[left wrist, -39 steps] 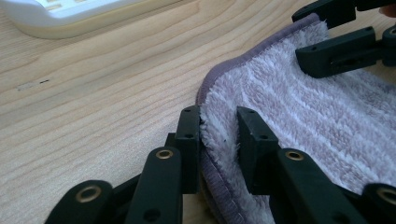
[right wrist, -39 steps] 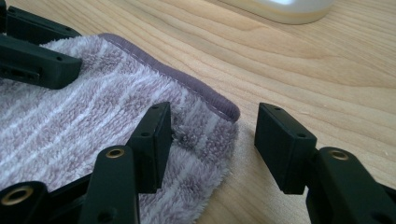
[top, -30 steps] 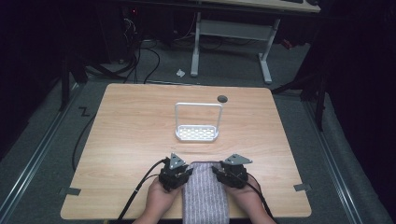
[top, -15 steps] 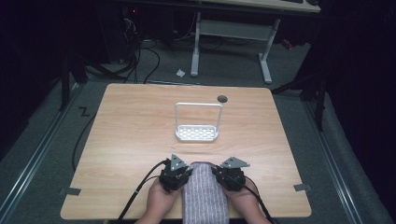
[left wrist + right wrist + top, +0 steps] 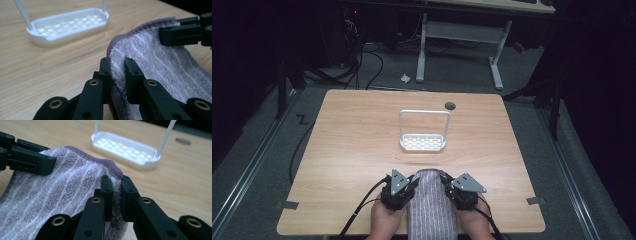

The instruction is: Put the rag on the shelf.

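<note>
While a striped grey-purple towel lies at the near edge of the wooden counter, the left tongs are clamped on its left far corner and the right tongs on its right far corner. Beyond the towel, near the counter's middle, stands a white slotted tray with a tall wire hoop, apart from the towel, with bare wood between them. Near the far edge sits a small dark round hole, and cables lie on the floor beyond.

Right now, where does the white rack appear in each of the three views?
High view: white rack at the table's middle, beyond the towel.
Left gripper view: rack upper left, towel at right.
Right gripper view: rack upper middle, towel at left.
Shared landmark: the striped towel's far edge.
</note>
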{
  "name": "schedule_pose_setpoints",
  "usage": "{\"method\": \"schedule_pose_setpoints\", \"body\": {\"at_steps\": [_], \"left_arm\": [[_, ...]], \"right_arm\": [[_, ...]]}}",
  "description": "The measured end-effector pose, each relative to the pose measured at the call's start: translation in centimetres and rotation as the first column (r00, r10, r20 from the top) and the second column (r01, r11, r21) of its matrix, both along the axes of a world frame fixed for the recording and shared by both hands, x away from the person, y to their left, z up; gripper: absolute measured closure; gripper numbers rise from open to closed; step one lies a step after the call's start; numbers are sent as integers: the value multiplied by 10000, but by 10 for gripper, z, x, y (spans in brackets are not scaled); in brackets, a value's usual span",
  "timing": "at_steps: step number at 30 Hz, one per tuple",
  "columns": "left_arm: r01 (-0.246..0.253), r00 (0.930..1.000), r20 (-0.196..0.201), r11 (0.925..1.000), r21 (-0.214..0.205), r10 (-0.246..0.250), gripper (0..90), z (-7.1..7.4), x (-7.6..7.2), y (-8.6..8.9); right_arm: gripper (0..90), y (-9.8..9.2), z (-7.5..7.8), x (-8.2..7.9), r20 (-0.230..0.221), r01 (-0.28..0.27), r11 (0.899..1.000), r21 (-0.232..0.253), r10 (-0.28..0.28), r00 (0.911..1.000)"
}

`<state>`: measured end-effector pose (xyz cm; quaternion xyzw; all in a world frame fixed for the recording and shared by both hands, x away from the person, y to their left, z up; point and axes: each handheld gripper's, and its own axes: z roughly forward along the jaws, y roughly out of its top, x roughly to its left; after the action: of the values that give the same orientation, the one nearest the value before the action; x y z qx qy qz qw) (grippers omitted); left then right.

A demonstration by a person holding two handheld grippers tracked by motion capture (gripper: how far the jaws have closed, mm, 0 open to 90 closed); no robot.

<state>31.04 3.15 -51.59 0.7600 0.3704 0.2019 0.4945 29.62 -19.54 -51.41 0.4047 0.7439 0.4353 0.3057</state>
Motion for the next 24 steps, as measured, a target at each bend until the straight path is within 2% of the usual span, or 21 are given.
{"method": "schedule_pose_setpoints", "body": {"at_steps": [2,4,5,8,14,15,16,18,22,24], "left_arm": [[-11,9995,327,9998,-196,18,778,8,-4,1],[-17,9990,453,9996,-272,30,778,12,-5,2],[-16,9980,635,9997,-242,31,779,21,-7,1],[-62,9936,1130,9996,-278,93,779,34,-11,2],[-156,9877,1543,9985,-525,235,779,51,-10,3],[-166,9848,1714,9978,-646,274,779,58,-9,3],[-166,9848,1714,9978,-646,274,779,58,-9,3],[-145,9801,1961,9964,-835,307,779,68,-7,1],[-88,9758,2168,9954,-954,294,780,80,-4,-1],[-4,9703,2406,9949,-1012,248,780,91,-2,-3]], "right_arm": [[828,-1,9,-5,513,-70,10000,39,68,9987],[828,-1,12,-6,590,-53,9999,105,47,9982],[829,-2,19,-7,673,-57,9994,336,34,9977],[829,-2,29,-7,1011,-116,9995,294,86,9948],[829,-3,45,-6,1430,-124,9987,501,51,9897],[828,-3,52,-6,1690,-121,9983,571,23,9856],[828,-3,52,-6,1690,-121,9983,571,23,9856],[829,-4,62,-6,2039,-83,9976,683,-58,9790],[828,-6,72,-5,2289,-24,9965,841,-170,9733],[829,-8,82,-3,2515,29,9953,966,-273,9675]]}}
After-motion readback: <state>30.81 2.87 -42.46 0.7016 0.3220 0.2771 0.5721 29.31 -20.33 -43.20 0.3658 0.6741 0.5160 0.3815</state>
